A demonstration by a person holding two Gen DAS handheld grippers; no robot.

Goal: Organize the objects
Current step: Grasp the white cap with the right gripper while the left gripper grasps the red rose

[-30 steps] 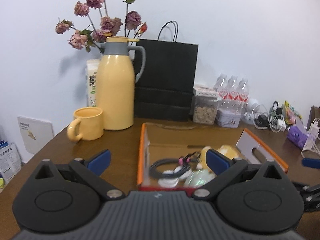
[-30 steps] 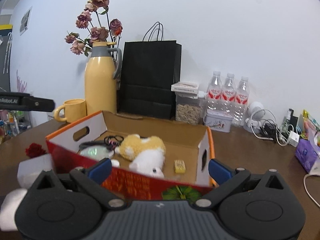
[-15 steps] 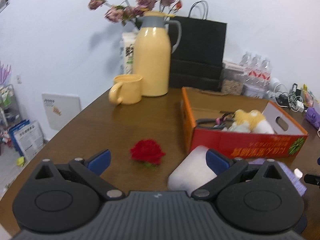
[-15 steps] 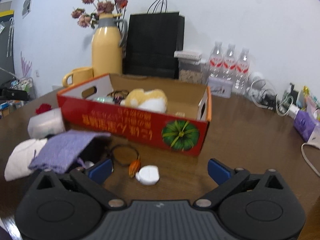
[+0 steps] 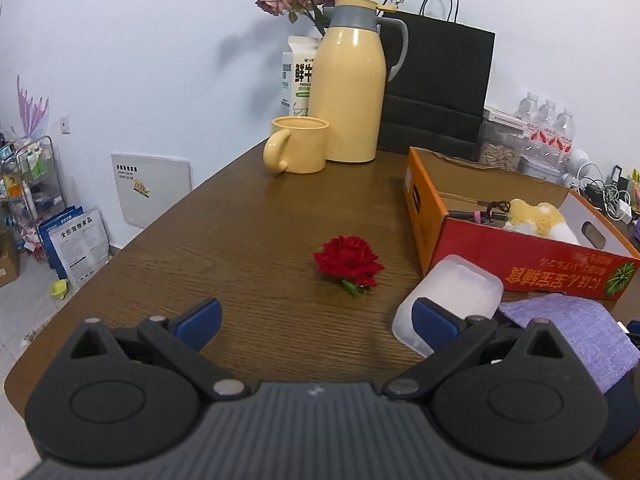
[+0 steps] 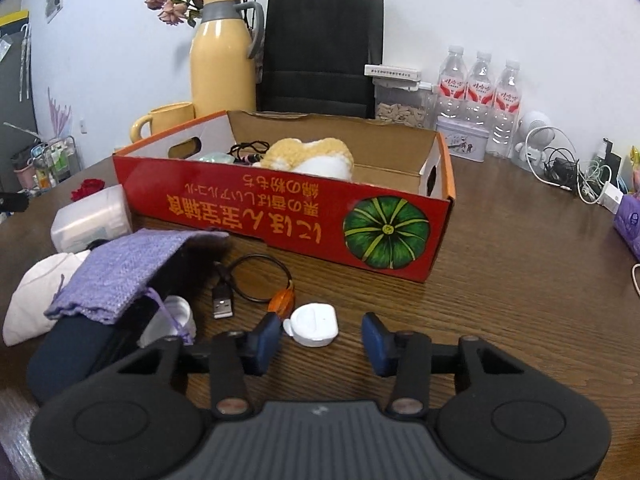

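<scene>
Japanese lettering, upside down, crosses red box (image 6: 280, 204) beside pumpkin picture (image 6: 386, 232).

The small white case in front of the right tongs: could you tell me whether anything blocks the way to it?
Nothing visible does. The small white case lies on bare table just ahead of the closing right tongs, no pad pressing on it yet; the orange-tipped cable lies beside it.

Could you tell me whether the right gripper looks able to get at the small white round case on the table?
Probably yes: the small white round case lies on bare wood directly ahead of the right gripper, whose jaws are closing around it, nothing blocking.
</scene>
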